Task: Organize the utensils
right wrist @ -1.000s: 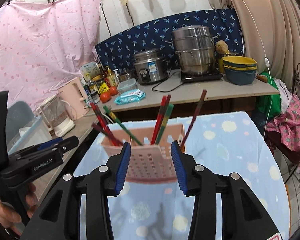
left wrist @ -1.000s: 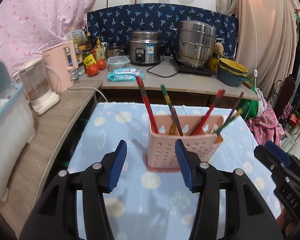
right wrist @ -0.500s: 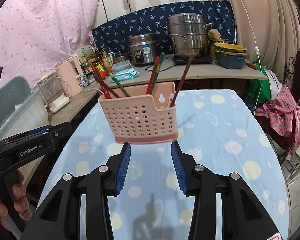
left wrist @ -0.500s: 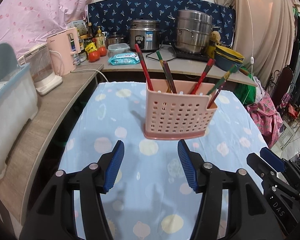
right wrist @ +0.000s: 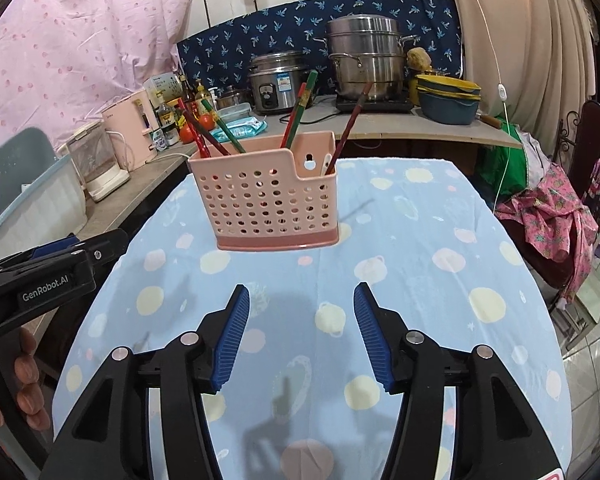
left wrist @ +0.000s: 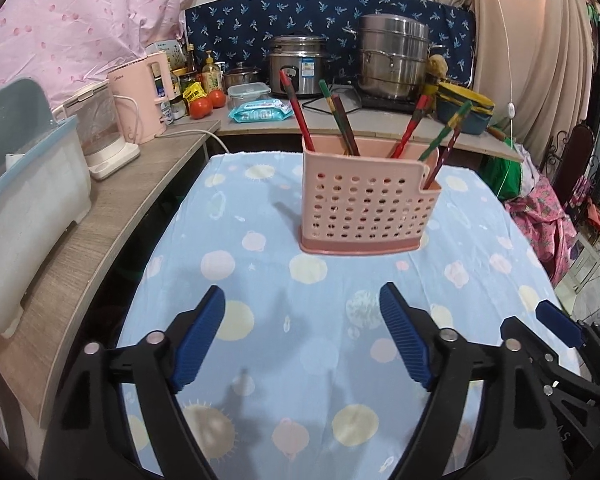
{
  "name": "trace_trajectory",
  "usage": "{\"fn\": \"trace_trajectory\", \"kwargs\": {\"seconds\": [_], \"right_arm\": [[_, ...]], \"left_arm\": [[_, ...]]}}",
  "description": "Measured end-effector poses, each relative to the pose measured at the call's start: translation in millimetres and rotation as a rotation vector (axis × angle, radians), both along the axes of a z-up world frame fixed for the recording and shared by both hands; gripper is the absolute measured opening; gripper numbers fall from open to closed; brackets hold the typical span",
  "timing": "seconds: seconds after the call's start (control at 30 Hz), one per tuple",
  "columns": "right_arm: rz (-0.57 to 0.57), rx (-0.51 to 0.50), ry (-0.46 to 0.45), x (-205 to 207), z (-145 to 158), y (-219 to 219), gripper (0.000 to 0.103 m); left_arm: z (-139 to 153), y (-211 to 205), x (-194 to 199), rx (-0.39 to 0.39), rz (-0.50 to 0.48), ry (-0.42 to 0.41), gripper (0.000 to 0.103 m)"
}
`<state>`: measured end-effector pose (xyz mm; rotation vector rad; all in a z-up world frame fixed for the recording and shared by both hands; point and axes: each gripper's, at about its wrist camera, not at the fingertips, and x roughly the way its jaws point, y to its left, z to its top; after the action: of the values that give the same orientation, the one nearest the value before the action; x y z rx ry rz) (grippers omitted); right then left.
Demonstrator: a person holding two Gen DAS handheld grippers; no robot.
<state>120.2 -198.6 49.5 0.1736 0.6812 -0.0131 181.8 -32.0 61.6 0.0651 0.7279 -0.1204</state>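
Left wrist view has the left gripper (left wrist: 302,338) with its jaws spread wide and nothing between them, hovering over the blue dotted cloth (left wrist: 260,280) that covers the bench. Right wrist view gives the same for the right gripper (right wrist: 301,338): jaws apart, holding nothing, low above the cloth. Ahead of both, well apart from either pair of blue pads, stands the pink perforated utensil holder (left wrist: 366,200) upright on the cloth. Red and green chopsticks (left wrist: 410,126) lean out of it at different angles, some in the main compartment and some in the lower side compartment. Behind it, on the far counter, sit a rice cooker (left wrist: 298,64) and a steel steamer pot (left wrist: 394,60); a pink kettle (left wrist: 142,94) stands at the left.
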Motion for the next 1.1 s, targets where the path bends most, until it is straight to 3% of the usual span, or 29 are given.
{"fn": "trace_trajectory", "kwargs": {"seconds": [0.13, 0.47, 0.67, 0.77, 0.8, 1.1], "right_arm": [[-0.001, 0.005, 0.023, -4.9, -9.1, -1.1, 0.061], [-0.033, -0.033, 0.028, -15.0, -18.0, -0.9, 0.084], [-0.042, -0.029, 0.036, -17.9, -22.9, -1.5, 0.085], [-0.042, -0.019, 0.035, -19.5, -24.8, -0.7, 0.089], [-0.042, -0.017, 0.035, -19.7, -24.9, -0.4, 0.097], [-0.040, -0.020, 0.035, -19.6, -24.6, 4.3, 0.097]], "left_arm": [[-9.4, 0.0, -7.0, 0.016, 0.006, 0.009, 0.089], [-25.0, 4.3, -16.0, 0.034, 0.023, 0.034, 0.094], [-28.4, 4.9, -20.2, 0.055, 0.038, 0.030, 0.096], [-30.3, 5.3, -20.7, 0.056, 0.038, 0.036, 0.096], [-30.8, 4.9, -21.0, 0.057, 0.038, 0.038, 0.096], [-33.6, -0.8, -23.0, 0.065, 0.027, 0.041, 0.096]]}}
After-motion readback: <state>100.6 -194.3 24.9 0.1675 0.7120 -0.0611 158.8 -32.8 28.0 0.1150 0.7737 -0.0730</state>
